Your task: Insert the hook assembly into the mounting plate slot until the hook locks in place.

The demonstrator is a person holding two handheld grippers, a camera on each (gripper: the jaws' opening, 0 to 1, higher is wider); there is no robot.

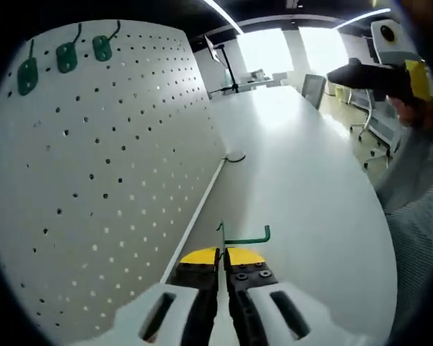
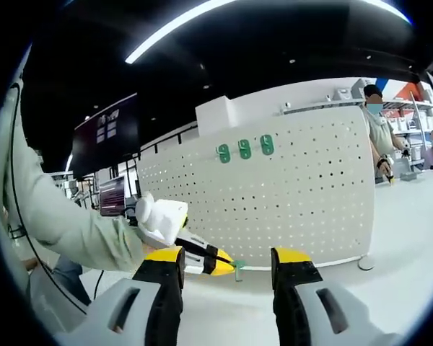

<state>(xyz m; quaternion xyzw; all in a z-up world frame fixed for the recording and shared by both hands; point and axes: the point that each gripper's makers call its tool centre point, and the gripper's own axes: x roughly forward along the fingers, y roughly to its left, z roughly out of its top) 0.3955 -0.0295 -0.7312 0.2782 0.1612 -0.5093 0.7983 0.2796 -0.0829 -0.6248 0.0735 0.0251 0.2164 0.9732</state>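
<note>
**Q:** Hook position — where is it held, and by what?

**A:** A green hook (image 1: 245,236) is pinched between the closed jaws of the left hand-held gripper (image 1: 222,254), low over the white bench (image 1: 303,173), just beside the foot of the white pegboard (image 1: 94,180). In the right gripper view, the same hook (image 2: 238,269) is seen at the yellow tips of the left hand-held gripper (image 2: 220,265), in front of the pegboard (image 2: 310,194).

**Q:** And the right hand-held gripper?

**A:** The right hand-held gripper (image 2: 227,263) is spread wide with nothing between its jaws, and is kept well back from the board.

**Q:** How is the insertion best done?

**A:** Three green hooks (image 1: 61,58) are already seated along the far top of the board, so a free hole beside them is probably the target. The hook should be raised to that row, its mounting end turned square to the board, then pressed in until it seats. The grip should be kept firm, since the thin wire could twist between the pads. Board and hook should be kept in sight throughout.
</note>
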